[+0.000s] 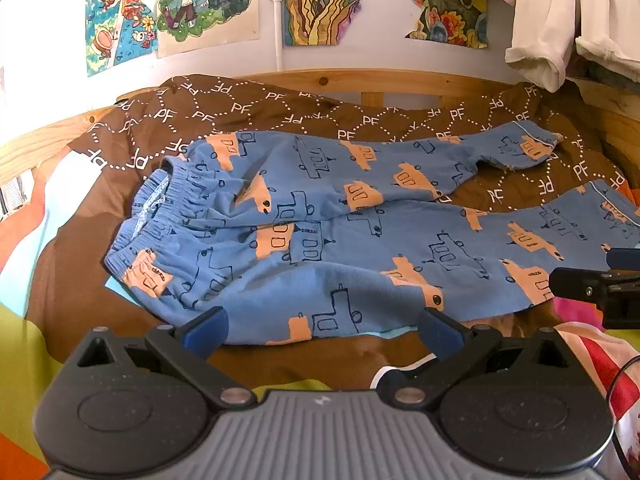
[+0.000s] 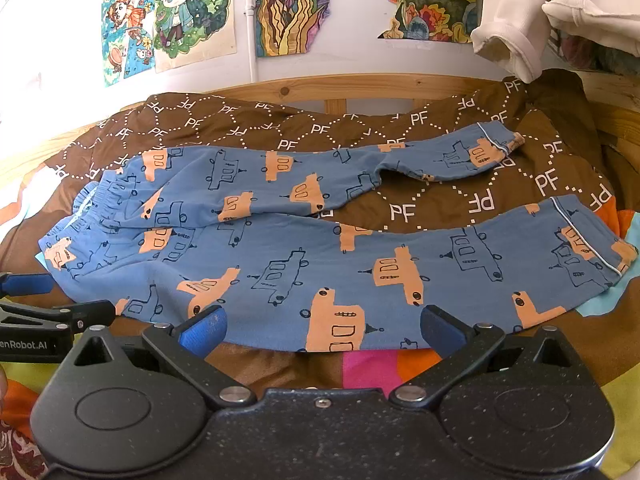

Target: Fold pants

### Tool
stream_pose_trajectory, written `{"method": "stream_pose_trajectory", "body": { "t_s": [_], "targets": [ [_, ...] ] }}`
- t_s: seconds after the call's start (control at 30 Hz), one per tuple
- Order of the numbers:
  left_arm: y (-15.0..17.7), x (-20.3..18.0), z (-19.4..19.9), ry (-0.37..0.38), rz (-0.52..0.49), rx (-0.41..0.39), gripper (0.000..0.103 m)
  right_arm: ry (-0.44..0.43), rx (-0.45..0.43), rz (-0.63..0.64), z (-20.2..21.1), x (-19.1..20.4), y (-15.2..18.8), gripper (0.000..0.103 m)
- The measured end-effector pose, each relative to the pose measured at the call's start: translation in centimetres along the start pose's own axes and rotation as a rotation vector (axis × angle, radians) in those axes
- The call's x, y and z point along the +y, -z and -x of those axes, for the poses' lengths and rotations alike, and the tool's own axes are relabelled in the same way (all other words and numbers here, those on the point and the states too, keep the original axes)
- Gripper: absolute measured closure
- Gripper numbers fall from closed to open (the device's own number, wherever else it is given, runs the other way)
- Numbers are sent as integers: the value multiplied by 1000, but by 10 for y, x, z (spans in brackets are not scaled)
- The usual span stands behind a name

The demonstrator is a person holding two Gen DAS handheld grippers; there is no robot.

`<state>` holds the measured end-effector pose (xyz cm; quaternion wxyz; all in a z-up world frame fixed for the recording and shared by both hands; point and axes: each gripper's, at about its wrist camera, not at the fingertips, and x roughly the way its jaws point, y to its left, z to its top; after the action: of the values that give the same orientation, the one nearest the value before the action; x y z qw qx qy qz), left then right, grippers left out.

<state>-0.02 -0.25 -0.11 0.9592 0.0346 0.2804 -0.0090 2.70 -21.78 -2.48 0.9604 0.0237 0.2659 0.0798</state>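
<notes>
— Where are the pants [image 1: 320, 240] lying?

— Flat on the brown blanket [image 1: 256, 116], unfolded. Long axis running left to right across both views: waistband [image 1: 160, 208] at the left, two legs stretching off to the right and splayed apart, with blanket showing between them. Near leg [image 2: 360, 276] closest to both tools, far leg [image 2: 304, 172] behind it toward the wooden bed frame [image 2: 360, 84].

— And the claws?

— Both spread wide, gripping nothing. Left gripper [image 1: 324, 328] low at the near edge of the cloth, facing the hip end, not far from the waistband. Right gripper [image 2: 320, 328] just beside it, further along the same near edge, facing the middle of the near leg.

— Touching the fabric?

— Hard to tell; blue pads [image 2: 204, 332] right at the hem line, perhaps just short of it.

— So, the next move?

— Probably one leg over the other, folding across the short axis. Left nearer the waistband, right nearer the cuffs [image 2: 600, 248], though the cuffs sit well off to the right of it.
</notes>
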Motion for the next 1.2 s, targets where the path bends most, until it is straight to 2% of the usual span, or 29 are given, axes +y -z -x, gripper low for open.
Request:
{"method": "stream_pose_trajectory", "body": {
  "t_s": [0.47,0.6,0.77,0.9,1.03,1.2],
  "targets": [
    [-1,-1,-3,6,4,13,0,-3,-6,-1,0,-1,0,1],
    [-10,-6,-8,-59,-8,4,0,-5,7,-11,-1,-3,-1,1],
    [-49,0,-28,-74,-28,-11,0,-23,2,-34,-4,-19,-18,1],
    [-94,15,-55,-94,-68,-34,0,-129,-2,13,-15,-41,-48,1],
    [-137,38,-85,-126,-141,-75,0,-207,27,136,-46,-69,-93,1],
    [-176,65,-123,-157,-229,-66,0,-249,93,137,-102,-106,-145,1]
  ]
}}
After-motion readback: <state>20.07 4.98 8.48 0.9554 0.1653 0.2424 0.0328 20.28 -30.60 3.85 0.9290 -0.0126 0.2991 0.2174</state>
